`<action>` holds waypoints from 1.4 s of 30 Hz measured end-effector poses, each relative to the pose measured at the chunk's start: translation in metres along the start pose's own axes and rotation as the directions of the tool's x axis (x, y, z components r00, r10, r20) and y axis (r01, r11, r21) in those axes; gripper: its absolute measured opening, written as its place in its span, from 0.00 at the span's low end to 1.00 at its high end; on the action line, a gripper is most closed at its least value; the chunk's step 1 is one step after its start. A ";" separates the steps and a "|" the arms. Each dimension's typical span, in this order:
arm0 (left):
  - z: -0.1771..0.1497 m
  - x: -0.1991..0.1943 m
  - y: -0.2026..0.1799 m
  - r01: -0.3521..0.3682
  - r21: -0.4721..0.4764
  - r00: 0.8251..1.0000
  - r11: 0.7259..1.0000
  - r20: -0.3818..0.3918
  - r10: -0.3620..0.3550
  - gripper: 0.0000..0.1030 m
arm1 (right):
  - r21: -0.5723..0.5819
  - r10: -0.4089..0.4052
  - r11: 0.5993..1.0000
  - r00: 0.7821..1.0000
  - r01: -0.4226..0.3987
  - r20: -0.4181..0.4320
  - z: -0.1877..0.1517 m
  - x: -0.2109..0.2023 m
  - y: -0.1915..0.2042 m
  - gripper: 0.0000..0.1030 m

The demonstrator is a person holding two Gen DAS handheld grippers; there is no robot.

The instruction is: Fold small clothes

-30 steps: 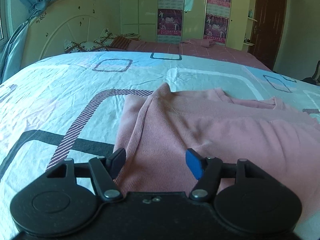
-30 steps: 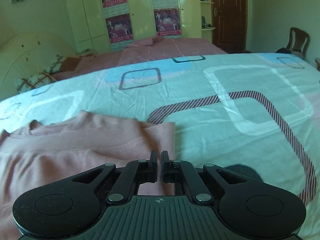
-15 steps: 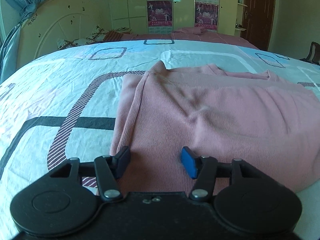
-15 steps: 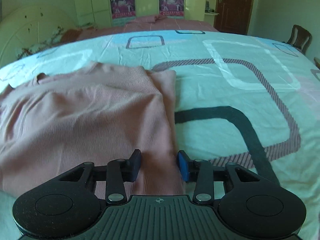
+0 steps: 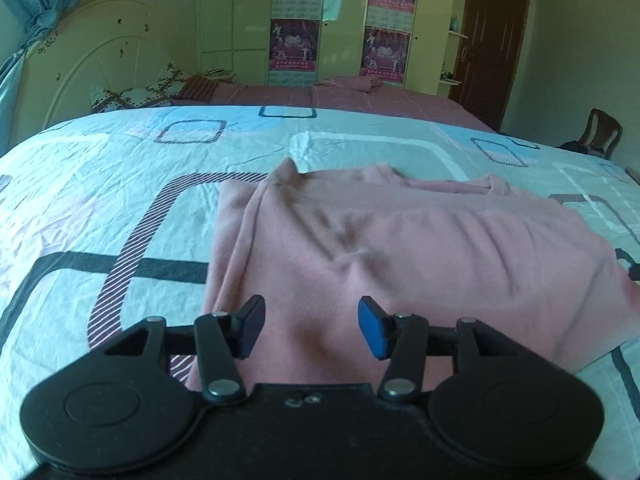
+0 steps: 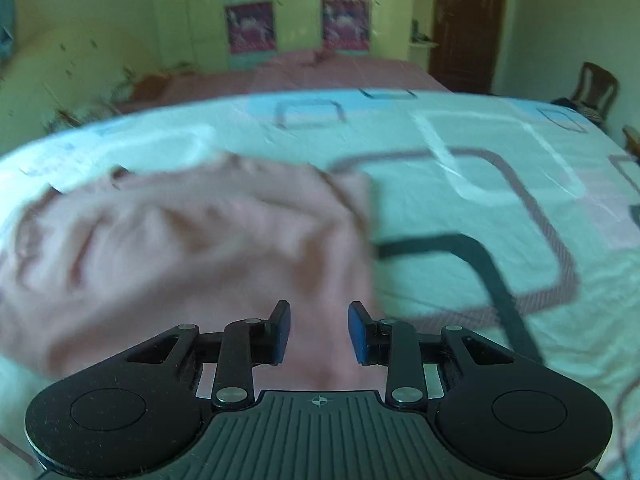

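Note:
A pink knitted garment (image 5: 400,248) lies folded flat on the patterned bedsheet (image 5: 120,200). My left gripper (image 5: 311,330) is open and empty, just above the garment's near left edge. In the right wrist view the same garment (image 6: 180,248) is blurred by motion. My right gripper (image 6: 319,332) is open and empty, over the garment's near right corner. Neither gripper holds cloth.
A white headboard (image 5: 92,80) and pillows (image 5: 152,92) stand at the far left. A pink blanket (image 5: 340,96) lies at the far end of the bed. Wardrobes with posters (image 5: 296,20) line the back wall. A wooden chair (image 6: 592,88) stands at the right.
My right gripper opened and let go of the garment's corner. Both grippers have pulled back and risen, so the folded garment lies farther off. The right view is blurred by movement.

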State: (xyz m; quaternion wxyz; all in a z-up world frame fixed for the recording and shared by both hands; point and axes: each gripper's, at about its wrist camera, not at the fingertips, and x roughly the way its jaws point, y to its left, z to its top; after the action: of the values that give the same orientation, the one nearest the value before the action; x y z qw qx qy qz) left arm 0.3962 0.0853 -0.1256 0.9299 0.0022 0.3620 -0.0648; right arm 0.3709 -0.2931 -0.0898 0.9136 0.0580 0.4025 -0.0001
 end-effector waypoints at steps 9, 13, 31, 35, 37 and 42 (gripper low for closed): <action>-0.022 0.028 -0.003 -0.005 0.080 0.997 0.997 -0.081 0.011 0.54 | -0.092 0.149 0.984 0.987 -0.155 -0.068 -0.009 0.042 0.109 0.31; -0.030 0.017 0.003 -0.026 0.067 0.995 0.997 -0.093 0.032 0.54 | -0.185 0.110 0.974 0.988 -0.128 -0.107 -0.038 0.046 0.112 0.31; -0.010 -0.005 0.008 -0.075 -0.118 0.982 0.990 -0.183 0.053 0.78 | -0.086 0.218 0.972 0.976 -0.219 -0.019 0.011 0.035 0.143 0.59; -0.011 -0.009 0.012 -0.080 -0.152 0.979 0.985 -0.197 0.049 0.80 | -0.082 0.194 0.978 0.981 -0.193 -0.001 0.020 0.045 0.150 0.59; -0.013 -0.010 0.014 -0.082 -0.170 0.977 0.982 -0.210 0.046 0.81 | -0.058 0.184 0.981 0.983 -0.184 0.000 0.025 0.052 0.151 0.59; -0.028 -0.016 0.024 -0.069 -0.266 0.967 0.961 -0.256 -0.001 0.81 | -0.045 0.150 0.988 0.989 -0.150 0.000 0.026 0.065 0.153 0.59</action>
State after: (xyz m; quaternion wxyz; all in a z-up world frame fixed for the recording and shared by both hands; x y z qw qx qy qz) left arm 0.3683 0.1125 -0.1362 0.8684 -0.1114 0.4831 0.0026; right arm 0.4407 -0.1408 -0.1043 0.9128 0.0677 0.3952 0.0775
